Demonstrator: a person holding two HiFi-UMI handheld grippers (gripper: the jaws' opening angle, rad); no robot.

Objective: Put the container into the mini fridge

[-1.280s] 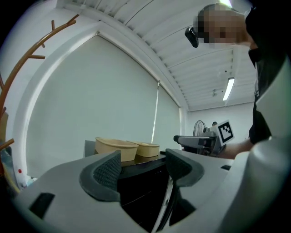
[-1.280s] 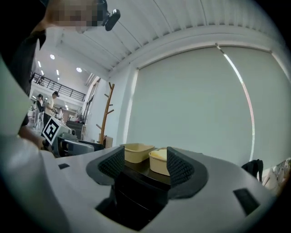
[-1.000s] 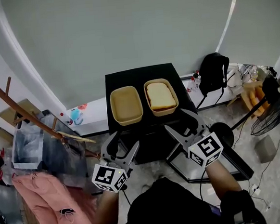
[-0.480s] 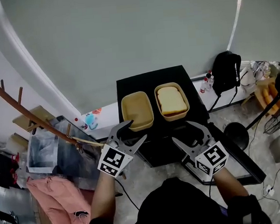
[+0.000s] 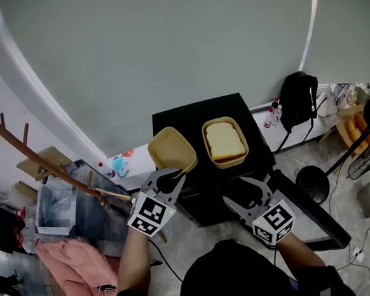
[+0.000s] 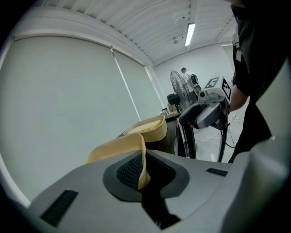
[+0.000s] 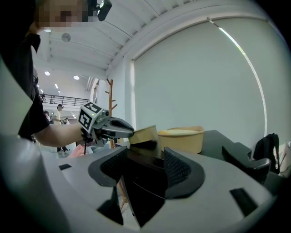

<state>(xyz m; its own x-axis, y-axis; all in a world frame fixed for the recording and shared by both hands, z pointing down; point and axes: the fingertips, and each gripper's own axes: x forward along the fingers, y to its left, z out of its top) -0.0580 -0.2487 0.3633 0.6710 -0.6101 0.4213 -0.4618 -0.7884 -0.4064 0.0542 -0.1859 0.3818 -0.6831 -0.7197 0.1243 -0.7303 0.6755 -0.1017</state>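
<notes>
Left gripper [image 5: 167, 178] pinches the rim of the tilted tan lid [image 5: 171, 150]; the container [image 5: 225, 142] sits just right of it, at centre frame on the black mini fridge [image 5: 195, 111]. Right gripper [image 5: 243, 192], lower centre, is spread and closing on nothing. Backpack [image 5: 298, 100] stands at right, coat rack [image 5: 40, 165] at left.

A black flat-topped surface [image 5: 189, 117] stands on a pale floor [image 5: 192, 236], close against the wall. On its right half sits an open tan container [image 5: 228, 162] with a pale yellow block [image 5: 224, 141] inside. Just left of it, not touching it, a tan lid [image 5: 171, 151] is tilted with its near edge raised. Whether its far edge touches the surface cannot be told.
</notes>
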